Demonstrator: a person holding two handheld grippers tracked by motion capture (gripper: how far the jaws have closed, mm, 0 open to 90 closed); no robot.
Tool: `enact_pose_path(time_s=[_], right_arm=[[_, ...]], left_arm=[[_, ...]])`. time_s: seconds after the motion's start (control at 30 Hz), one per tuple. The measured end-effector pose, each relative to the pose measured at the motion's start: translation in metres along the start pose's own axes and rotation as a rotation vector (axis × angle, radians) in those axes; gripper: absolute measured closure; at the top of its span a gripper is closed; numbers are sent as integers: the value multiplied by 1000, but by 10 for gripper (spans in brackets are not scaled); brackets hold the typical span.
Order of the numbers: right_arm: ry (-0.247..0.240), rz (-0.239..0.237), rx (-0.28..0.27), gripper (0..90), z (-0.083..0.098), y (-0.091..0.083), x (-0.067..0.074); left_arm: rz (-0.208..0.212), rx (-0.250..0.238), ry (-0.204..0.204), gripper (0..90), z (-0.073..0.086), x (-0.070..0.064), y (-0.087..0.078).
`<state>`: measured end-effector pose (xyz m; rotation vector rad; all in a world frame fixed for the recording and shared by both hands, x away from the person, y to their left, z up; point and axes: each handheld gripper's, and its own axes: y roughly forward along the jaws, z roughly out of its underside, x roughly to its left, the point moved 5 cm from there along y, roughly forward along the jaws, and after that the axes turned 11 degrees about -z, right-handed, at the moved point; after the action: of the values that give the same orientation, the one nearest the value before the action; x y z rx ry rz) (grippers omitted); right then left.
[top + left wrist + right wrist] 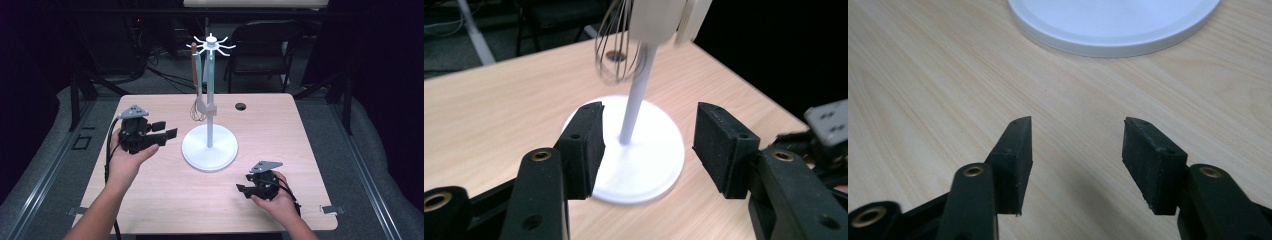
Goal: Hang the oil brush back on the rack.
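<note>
White plastic makes up the utensil stand (209,145): a round base flat on the pale wooden table (165,200), a thin pole rising straight up from its middle, and a ring of short hooks at the top. From those hooks hang two utensils, both with their long axis vertical. The whisk (197,100) has its brown handle uppermost and its wire loops pointing down at the table; in the left gripper view the loops (616,47) hang just to the left of the pole, clear of the base. Close beside it hangs a pale spatula (206,107) (its blade end also down), touching or nearly touching the pole; which, I cannot tell.

The left gripper (167,131) is held above the table to the left of the stand, aimed toward it, its jaws spread wide with nothing between the pads; in its own view the pole and base (639,150) lie in the gap farther off. The right gripper (242,189) sits low near the table's front right, just beside the base, pointing left. Its jaws too stand released and empty, bare wood between them, the base rim (1113,42) ahead.
</note>
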<state>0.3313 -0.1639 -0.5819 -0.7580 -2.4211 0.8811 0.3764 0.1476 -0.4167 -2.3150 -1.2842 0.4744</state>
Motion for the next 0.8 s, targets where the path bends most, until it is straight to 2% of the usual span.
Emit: enact_pose_path(time_s=[0.1, 0.27, 0.47, 0.67, 0.8], right_arm=[[10, 1, -6, 439, 1, 1, -2], [12, 6, 6, 438, 2, 3, -2], [14, 5, 10, 433, 3, 3, -4], [12, 11, 10, 427, 4, 4, -4], [22, 16, 11, 425, 5, 7, -5]], left_arm=[[2, 31, -3, 466, 22, 5, 5], [-47, 88, 7, 461, 61, 12, 15], [-79, 157, -32, 455, 110, 21, 23], [-107, 197, -63, 447, 144, 27, 28], [-114, 182, -67, 442, 158, 30, 33]])
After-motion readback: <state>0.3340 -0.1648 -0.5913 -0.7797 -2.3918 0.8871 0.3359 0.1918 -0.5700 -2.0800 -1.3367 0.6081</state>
